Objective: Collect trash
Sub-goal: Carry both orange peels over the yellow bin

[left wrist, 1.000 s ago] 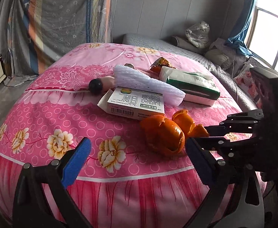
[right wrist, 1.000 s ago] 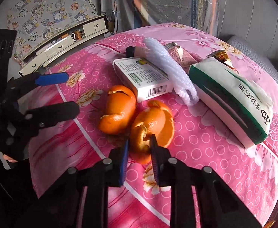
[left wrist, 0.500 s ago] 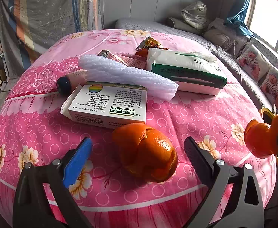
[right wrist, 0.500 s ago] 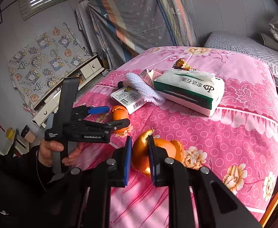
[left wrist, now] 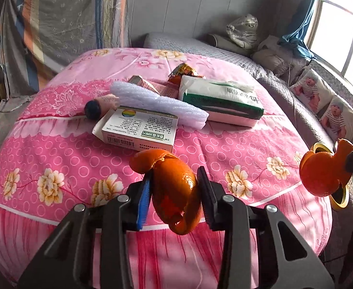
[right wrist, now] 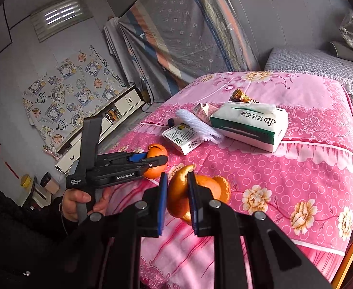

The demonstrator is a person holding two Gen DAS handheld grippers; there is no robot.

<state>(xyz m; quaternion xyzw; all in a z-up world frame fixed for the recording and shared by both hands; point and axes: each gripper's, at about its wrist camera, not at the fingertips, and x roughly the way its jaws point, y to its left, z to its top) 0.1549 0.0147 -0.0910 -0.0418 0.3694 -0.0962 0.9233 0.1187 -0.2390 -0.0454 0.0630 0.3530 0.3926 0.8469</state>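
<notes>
Holding: my left gripper (left wrist: 174, 192) is closing on an orange peel (left wrist: 174, 187), just above the pink bedspread (left wrist: 56, 159).
Right gripper (right wrist: 177, 197): pinching another peel (right wrist: 200, 190).
Next: I judge both need a bin; none visible.

right gripper (right wrist: 177, 201) clamped on a curl of orange peel (right wrist: 181, 202), lifted clear of the pink bedspread (right wrist: 296, 168) | left gripper (right wrist: 156, 160), gripped by a hand (right wrist: 80, 203), jaws closing on a second orange peel (right wrist: 156, 154) | tissue pack (right wrist: 248, 125), white box (right wrist: 183, 137), foam netting (right wrist: 195, 125) lying behind
</notes>
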